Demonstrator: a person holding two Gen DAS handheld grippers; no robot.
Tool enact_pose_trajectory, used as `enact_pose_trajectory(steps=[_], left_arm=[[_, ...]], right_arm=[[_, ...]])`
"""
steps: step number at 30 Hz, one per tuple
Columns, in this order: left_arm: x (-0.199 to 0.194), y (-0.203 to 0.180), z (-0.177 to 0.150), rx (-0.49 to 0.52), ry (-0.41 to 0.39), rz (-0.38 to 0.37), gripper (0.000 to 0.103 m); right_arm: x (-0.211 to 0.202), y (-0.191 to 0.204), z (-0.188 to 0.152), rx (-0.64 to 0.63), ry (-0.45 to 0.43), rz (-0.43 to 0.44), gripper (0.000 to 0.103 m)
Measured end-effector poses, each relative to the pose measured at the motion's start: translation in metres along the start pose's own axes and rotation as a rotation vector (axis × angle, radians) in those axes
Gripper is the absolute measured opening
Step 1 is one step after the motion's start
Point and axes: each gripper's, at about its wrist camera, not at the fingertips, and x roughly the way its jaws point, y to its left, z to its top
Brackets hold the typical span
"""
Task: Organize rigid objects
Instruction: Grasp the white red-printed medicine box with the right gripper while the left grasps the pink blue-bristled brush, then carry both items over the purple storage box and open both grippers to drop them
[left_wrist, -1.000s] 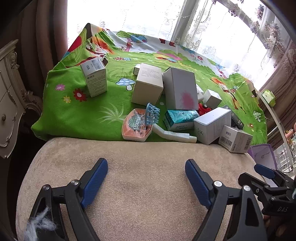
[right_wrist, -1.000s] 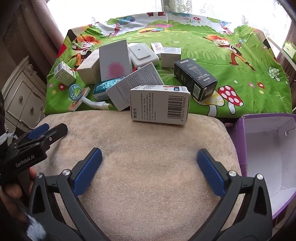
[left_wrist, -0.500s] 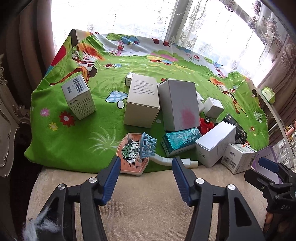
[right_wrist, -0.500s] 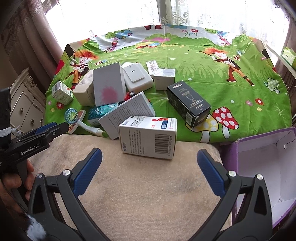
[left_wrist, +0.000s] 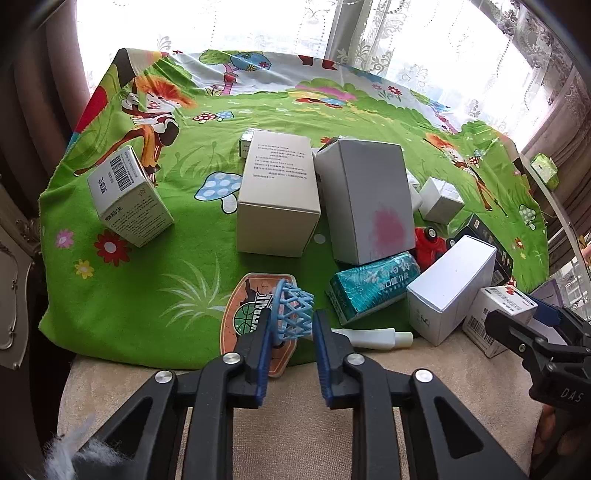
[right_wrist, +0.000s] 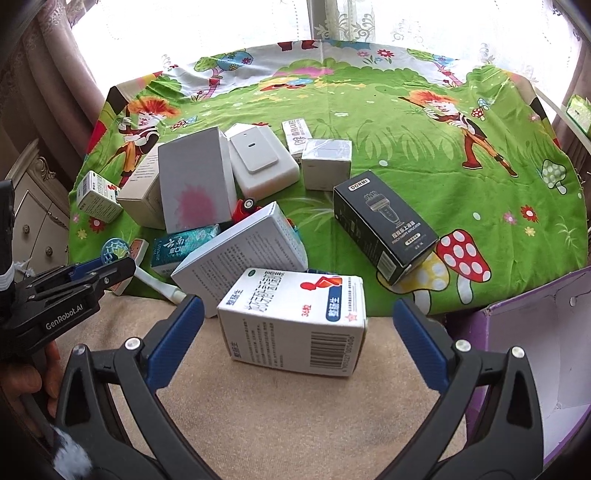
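The left gripper (left_wrist: 290, 332) had its blue fingers (left_wrist: 263, 350) close together on both sides of the little blue hoop net (left_wrist: 291, 312) of a toy basketball board (left_wrist: 245, 317). They were still a bit apart, and I could not tell if they touched the net. The toy lay at the near edge of the green cartoon cloth (left_wrist: 147, 273).

The right gripper (right_wrist: 295, 317) had its fingers (right_wrist: 177, 332) wide open around a white medicine box (right_wrist: 295, 321), not touching it. The box lay half on the beige cushion (right_wrist: 295, 406).

Behind it were a big white box (right_wrist: 240, 254), a teal box (right_wrist: 181, 247) and a black box (right_wrist: 384, 225). A purple box (right_wrist: 535, 354) stood open on the right.
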Motion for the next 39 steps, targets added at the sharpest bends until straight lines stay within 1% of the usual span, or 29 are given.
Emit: enact_pose_trajectory(steps=[1,3,4,6,13,18,24,31,34,39], left_arm=[[-0.001,0.000,-0.001,0.000,-0.004,0.001,0.019],[-0.004,0.000,-0.002,-0.003,-0.011,0.005,0.018],[-0.006,0.000,-0.003,-0.006,-0.015,0.007,0.018],[-0.011,0.001,-0.006,-0.014,-0.025,0.012,0.018],[-0.037,0.004,-0.022,-0.069,-0.076,0.024,0.018],[-0.060,-0.002,-0.034,-0.090,-0.116,-0.001,0.018],[-0.081,-0.029,-0.035,-0.049,-0.144,-0.031,0.018],[-0.094,-0.074,-0.035,0.036,-0.156,-0.082,0.018],[-0.092,-0.097,-0.035,0.078,-0.147,-0.116,0.018],[-0.085,-0.141,-0.038,0.165,-0.118,-0.166,0.018]], right_arm=[[0.001,0.000,0.000,0.000,0.006,0.002,0.091],[0.002,0.000,-0.002,-0.008,0.017,0.011,0.077],[0.002,0.000,-0.003,-0.010,0.014,0.013,0.076],[-0.002,0.000,-0.004,-0.012,-0.010,0.027,0.075],[-0.016,-0.003,-0.011,-0.018,-0.053,0.063,0.075],[-0.033,-0.008,-0.017,-0.025,-0.109,0.071,0.075],[-0.052,-0.022,-0.027,-0.006,-0.159,0.073,0.075],[-0.072,-0.055,-0.039,0.063,-0.204,0.084,0.075],[-0.081,-0.070,-0.045,0.072,-0.220,0.047,0.075],[-0.094,-0.108,-0.057,0.140,-0.223,0.019,0.075]])
